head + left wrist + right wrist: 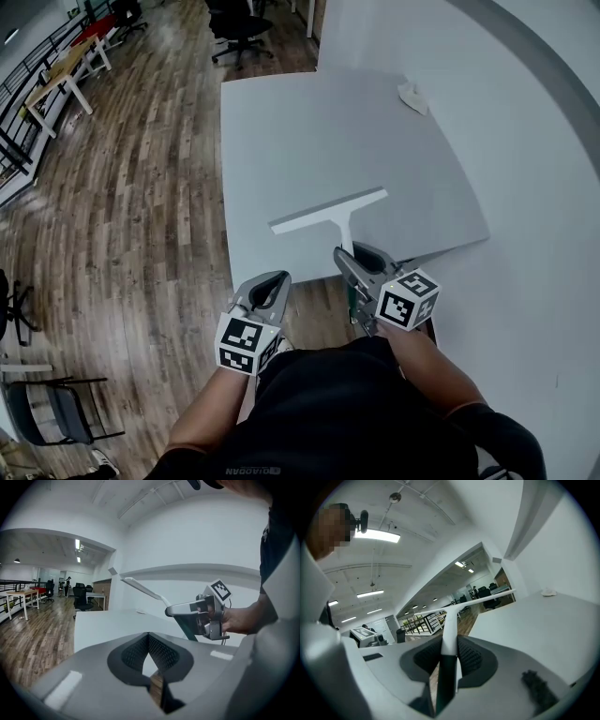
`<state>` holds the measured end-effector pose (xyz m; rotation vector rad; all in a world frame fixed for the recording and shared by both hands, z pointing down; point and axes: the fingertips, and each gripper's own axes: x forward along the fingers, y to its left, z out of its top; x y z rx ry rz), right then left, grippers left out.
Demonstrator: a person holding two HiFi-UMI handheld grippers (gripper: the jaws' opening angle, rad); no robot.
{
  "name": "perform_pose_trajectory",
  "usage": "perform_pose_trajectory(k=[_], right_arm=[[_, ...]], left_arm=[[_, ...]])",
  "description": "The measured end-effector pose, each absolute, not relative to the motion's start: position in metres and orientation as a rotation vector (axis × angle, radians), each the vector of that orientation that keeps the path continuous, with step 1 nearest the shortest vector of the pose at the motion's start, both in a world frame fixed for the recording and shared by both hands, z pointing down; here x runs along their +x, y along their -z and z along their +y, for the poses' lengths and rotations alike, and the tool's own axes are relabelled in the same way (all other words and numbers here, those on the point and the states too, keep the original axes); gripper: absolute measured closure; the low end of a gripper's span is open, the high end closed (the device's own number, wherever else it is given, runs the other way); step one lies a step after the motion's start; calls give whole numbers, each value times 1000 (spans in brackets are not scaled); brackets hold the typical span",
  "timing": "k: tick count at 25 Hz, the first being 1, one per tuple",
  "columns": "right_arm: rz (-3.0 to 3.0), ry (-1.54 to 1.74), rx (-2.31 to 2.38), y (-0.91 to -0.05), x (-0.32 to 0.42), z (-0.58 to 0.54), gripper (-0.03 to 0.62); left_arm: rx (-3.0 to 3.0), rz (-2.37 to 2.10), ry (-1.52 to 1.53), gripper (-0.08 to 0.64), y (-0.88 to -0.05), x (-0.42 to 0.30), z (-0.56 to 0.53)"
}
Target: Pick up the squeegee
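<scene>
Right hand-held gripper (345, 258) clamped on white squeegee (330, 211) handle, blade ahead of it, raised above grey table (309, 131), left hand-held gripper (279, 278) alongside, jaws together, empty.

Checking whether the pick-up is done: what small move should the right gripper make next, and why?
Probably just lift slightly higher, keeping the grip: the right gripper is shut on the squeegee handle, and its blade hangs clear of the table.
</scene>
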<state>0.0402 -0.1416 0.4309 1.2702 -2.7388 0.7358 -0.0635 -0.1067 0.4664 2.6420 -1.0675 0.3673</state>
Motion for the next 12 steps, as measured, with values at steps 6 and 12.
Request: perform_pose_trajectory(k=[6, 12], right_arm=[[-2794, -699, 1202, -419, 94, -117, 492], [-2844, -657, 1148, -412, 150, -92, 492]], left_arm=[[2588, -1157, -301, 552, -453, -6, -95], [2598, -1181, -259, 552, -439, 59, -71]])
